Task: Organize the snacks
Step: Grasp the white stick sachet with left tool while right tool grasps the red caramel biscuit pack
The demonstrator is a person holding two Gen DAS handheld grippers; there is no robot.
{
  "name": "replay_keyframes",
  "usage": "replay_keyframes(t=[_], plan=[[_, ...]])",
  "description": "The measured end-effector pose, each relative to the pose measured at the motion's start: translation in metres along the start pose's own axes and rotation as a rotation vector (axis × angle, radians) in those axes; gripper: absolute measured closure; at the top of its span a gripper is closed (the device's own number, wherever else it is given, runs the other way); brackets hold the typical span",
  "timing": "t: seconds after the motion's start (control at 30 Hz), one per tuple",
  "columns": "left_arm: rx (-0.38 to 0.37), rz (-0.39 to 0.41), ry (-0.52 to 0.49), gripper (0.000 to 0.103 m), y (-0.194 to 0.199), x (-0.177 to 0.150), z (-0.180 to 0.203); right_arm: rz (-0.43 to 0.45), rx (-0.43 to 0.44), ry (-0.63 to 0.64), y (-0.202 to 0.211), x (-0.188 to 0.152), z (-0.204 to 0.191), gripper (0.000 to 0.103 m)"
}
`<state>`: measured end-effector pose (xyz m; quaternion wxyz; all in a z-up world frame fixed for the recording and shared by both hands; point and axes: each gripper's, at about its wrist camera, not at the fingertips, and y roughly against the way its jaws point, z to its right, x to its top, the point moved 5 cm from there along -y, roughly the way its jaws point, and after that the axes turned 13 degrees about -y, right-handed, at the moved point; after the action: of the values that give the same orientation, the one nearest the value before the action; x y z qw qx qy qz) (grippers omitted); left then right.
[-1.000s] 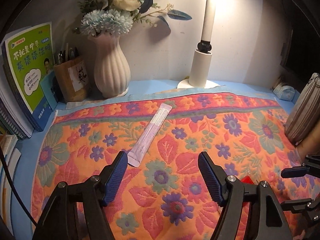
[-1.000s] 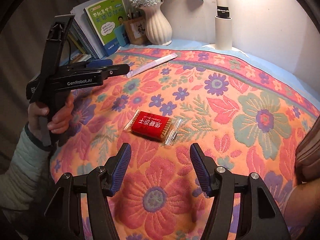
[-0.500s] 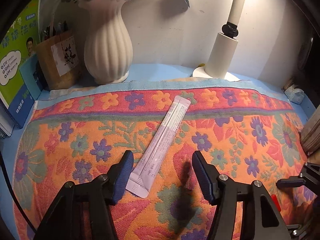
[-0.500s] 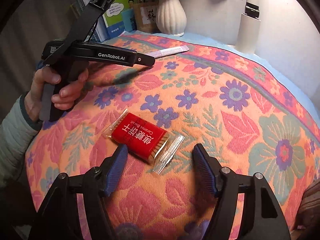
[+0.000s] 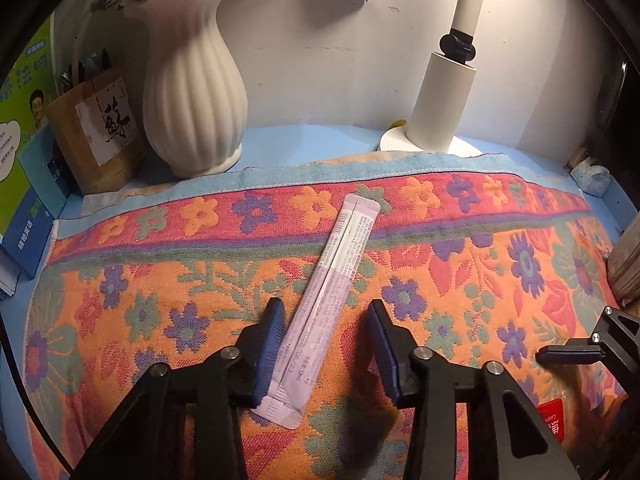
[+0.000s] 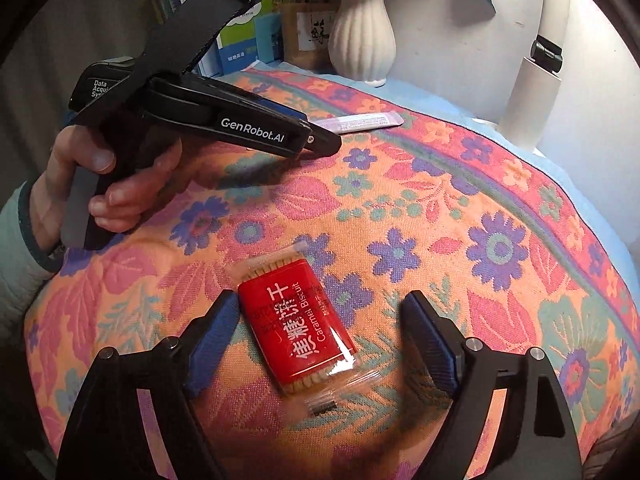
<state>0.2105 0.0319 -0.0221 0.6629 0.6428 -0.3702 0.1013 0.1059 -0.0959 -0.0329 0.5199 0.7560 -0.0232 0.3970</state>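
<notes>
1. One pale stick sachet is lying mid-frame on the floral cloth, between the left gripper, whose jaws have just been closing, not yet pinching it.
2. One red biscuit pack is lying at lower centre between the right gripper, whose jaws have just been widening, apart from it.
3. One white vase is standing upper left.

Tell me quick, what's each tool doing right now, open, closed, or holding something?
Left tool: open, just closing around the pale stick sachet, not gripping yet.
Right tool: open, just widening astride the red biscuit pack, holding nothing.
</notes>
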Motion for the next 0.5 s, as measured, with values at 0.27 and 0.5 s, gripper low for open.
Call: replay_keyframes(t=[0.27, 0.5], plan=[[0.007, 0.008, -0.012, 0.078, 0.002, -0.002, 0.002, 0.047, -0.026, 0.020, 0.009, -0.004, -0.009, 0.049], [-0.006, 0.004, -0.017, 0.081, 0.005, -0.005, 0.005, 0.066, -0.028, 0.044, 0.015, -0.010, -0.016, 0.069]])
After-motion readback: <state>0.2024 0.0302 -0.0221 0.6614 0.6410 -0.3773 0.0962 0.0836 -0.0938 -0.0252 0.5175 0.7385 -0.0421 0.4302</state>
